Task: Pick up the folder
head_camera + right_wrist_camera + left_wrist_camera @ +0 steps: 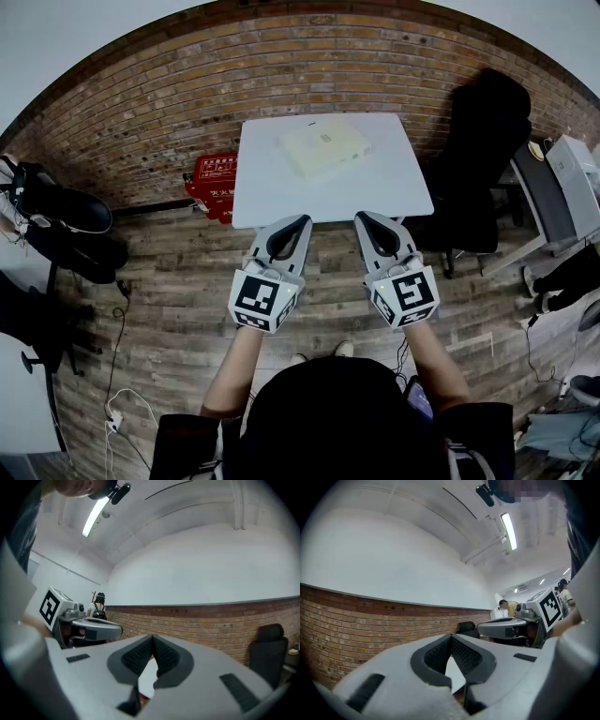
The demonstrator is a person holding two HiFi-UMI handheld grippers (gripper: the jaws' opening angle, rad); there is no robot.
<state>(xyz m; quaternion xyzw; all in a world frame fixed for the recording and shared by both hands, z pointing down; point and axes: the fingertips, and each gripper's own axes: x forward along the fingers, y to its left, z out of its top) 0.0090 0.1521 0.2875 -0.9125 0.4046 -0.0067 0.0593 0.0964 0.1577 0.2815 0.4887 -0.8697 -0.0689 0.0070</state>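
Closest in, the left gripper point(304, 219) and right gripper point(362, 218) are held out level side by side, short of the near edge of the white worktop point(281, 199). Both have their jaws closed together on nothing. The folder point(325, 148), pale yellow, lies flat well beyond them, toward the far edge and about midway along it. It looks light and thin, probably smooth enough to slip and likely to sag if held by one corner. Lying flat, it offers little to pinch, so I would take it by its near long edge, one gripper toward each end.
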